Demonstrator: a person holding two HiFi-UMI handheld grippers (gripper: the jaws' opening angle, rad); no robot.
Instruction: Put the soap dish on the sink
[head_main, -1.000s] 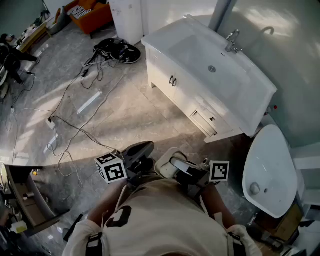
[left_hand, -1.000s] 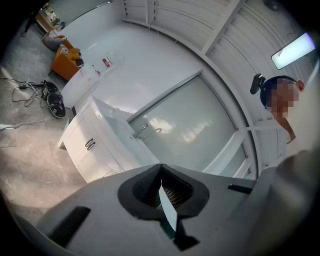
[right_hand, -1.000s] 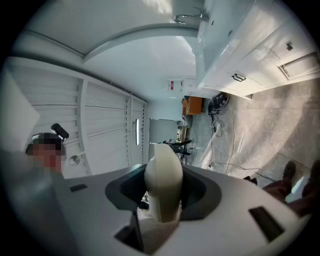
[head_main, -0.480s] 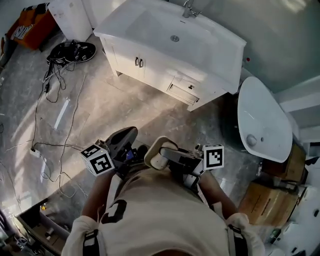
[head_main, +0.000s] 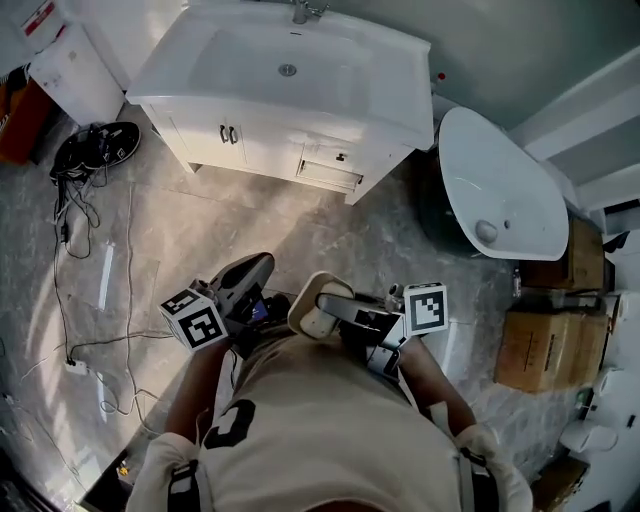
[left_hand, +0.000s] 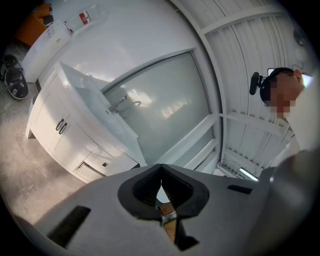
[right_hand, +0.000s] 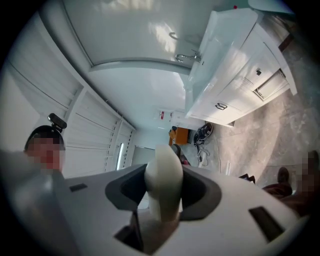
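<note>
Sink (head_main: 392, 82) now sits higher in head view; right claw (head_main: 335, 306) pinches the soap dish (head_main: 304, 318), left claw (head_main: 262, 266) pressed together.

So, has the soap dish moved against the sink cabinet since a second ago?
Yes. The soap dish, in the right claw, has swung toward the sink cabinet: that lay up-right of it, now lies straight ahead in the head view.

Beige shirt (head_main: 320, 430) (black logo print)

Nothing legible anywhere right now.
Red-and-white label (head_main: 40, 18) on the white unit (head_main: 78, 72) is too small to read; the shirt's dark mark (head_main: 232, 425) is unclear.
</note>
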